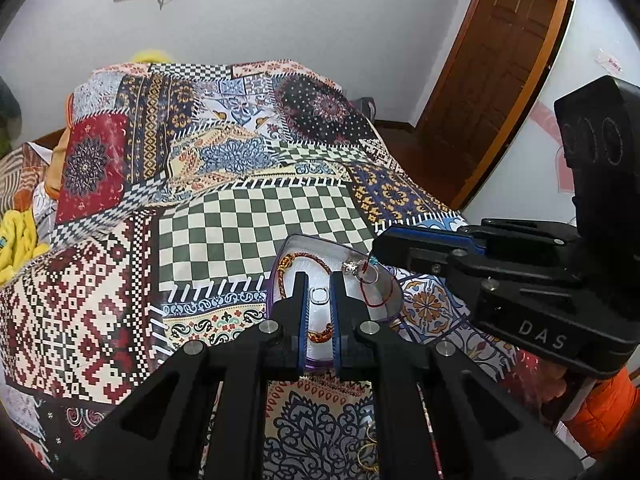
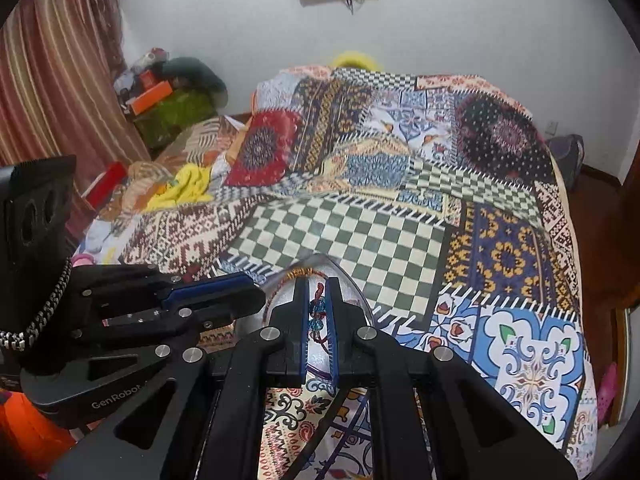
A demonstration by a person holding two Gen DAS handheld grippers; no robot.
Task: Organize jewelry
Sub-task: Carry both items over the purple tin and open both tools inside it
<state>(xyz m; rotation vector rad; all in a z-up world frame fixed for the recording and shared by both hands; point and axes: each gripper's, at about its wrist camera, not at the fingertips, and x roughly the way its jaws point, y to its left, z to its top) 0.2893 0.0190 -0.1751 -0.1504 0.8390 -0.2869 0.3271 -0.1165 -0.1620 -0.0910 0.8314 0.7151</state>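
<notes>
The clear purple-rimmed dish [image 1: 280, 276] sits on the patchwork bedspread [image 1: 256, 216] near the bed's front edge, and it already holds a braided red-and-gold bracelet [image 1: 298, 258] curled along its left side and a silver ring [image 1: 352, 267] at its upper right. A thin red cord [image 1: 378, 302] with a blue bead [image 1: 373, 261] droops over the dish's right rim. The right tool [image 2: 319, 316] has its fingers pressed nearly together, pinching this cord piece; in its own view the blue and red beads [image 2: 317, 312] hang in the narrow gap, directly above the dish. The left tool [image 1: 319, 300] hovers over the dish's near half with its fingers a little apart, holding nothing that I can see. The cord trails from the right tool's tip down and toward the near-right rim, so the right tool is the nearer, and letting go here would likely drop the piece partly over the rim. More loose gold rings [image 1: 370, 452] lie on the bedspread below the left tool.
</notes>
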